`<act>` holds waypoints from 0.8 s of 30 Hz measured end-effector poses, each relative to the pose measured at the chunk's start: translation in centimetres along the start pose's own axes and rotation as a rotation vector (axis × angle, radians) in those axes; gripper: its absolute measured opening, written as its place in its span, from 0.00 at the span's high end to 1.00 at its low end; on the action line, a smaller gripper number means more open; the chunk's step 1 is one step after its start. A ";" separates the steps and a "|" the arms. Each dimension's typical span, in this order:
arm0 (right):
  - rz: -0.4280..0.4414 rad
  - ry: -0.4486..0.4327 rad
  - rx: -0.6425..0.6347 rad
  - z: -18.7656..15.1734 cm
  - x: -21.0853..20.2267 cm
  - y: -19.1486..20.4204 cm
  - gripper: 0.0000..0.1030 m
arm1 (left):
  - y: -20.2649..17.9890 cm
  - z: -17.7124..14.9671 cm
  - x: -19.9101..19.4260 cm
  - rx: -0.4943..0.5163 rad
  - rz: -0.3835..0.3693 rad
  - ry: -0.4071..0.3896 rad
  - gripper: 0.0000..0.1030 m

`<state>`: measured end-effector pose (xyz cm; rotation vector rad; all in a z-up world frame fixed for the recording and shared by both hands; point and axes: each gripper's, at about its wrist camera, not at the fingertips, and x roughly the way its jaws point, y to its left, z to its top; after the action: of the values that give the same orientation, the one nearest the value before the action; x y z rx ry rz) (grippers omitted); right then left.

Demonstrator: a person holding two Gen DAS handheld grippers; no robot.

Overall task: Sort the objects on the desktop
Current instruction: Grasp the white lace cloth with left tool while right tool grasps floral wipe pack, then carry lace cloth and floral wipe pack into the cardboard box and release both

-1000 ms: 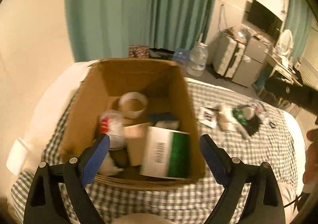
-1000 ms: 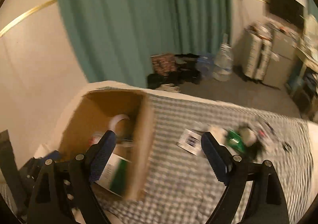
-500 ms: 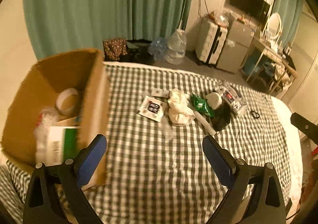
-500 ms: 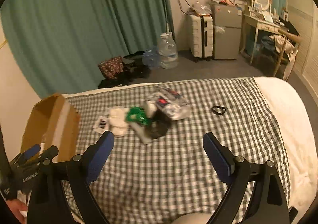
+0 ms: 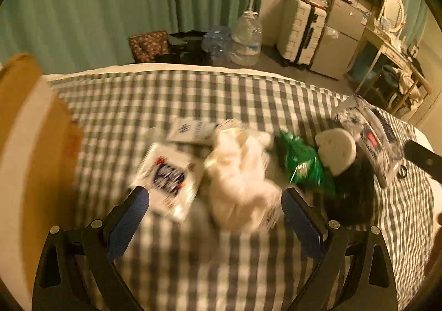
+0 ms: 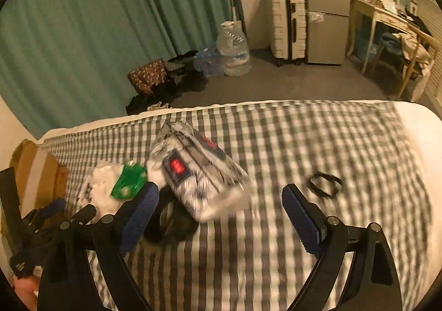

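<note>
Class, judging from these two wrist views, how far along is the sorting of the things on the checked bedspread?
Done: cannot tell; only the outside of the cardboard box shows. In hand: nothing; the left gripper and right gripper are both open and empty. Left: the white card packet, crumpled white bag, green packet, grey patterned package and black band lie unsorted.

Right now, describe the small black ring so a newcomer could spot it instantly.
Start at the checked bedspread and find the clutter around the grey-white patterned packet. The black ring lies alone on the cloth to the packet's right. It is the only thin, hollow loop, apart from the pile.
</note>
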<state>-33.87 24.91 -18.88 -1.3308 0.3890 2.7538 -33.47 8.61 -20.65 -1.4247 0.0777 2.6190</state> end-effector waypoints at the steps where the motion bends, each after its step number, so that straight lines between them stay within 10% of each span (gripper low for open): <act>1: -0.005 0.000 -0.004 0.1 0.7 0.4 0.11 | -0.4 0.1 0.8 0.021 0.017 0.005 0.03; 6: -0.023 0.028 -0.012 0.3 5.3 1.3 0.11 | -0.5 -0.1 3.7 0.035 0.033 0.048 0.18; 8: 0.016 0.040 0.009 -0.2 6.2 1.1 0.13 | -0.8 -0.3 3.3 0.063 0.044 0.021 0.48; 9: 0.030 0.054 0.023 -0.4 6.5 1.0 0.24 | -1.1 -0.3 3.2 0.094 0.039 0.026 0.78; 10: 0.054 0.060 0.040 -0.5 6.5 0.8 0.29 | -1.3 -0.4 3.2 0.111 0.016 0.044 0.82; 14: 0.047 0.034 0.021 -1.1 4.7 1.2 0.53 | -1.3 -0.4 1.6 0.127 -0.012 0.049 0.87; 24: 0.029 -0.080 -0.003 -3.1 -5.8 3.4 0.56 | 1.0 -0.4 -8.1 0.096 -0.037 -0.022 0.87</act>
<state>-28.41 21.16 -15.55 -1.2211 0.4019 2.8211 -28.94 6.68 -14.12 -1.3525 0.1705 2.5632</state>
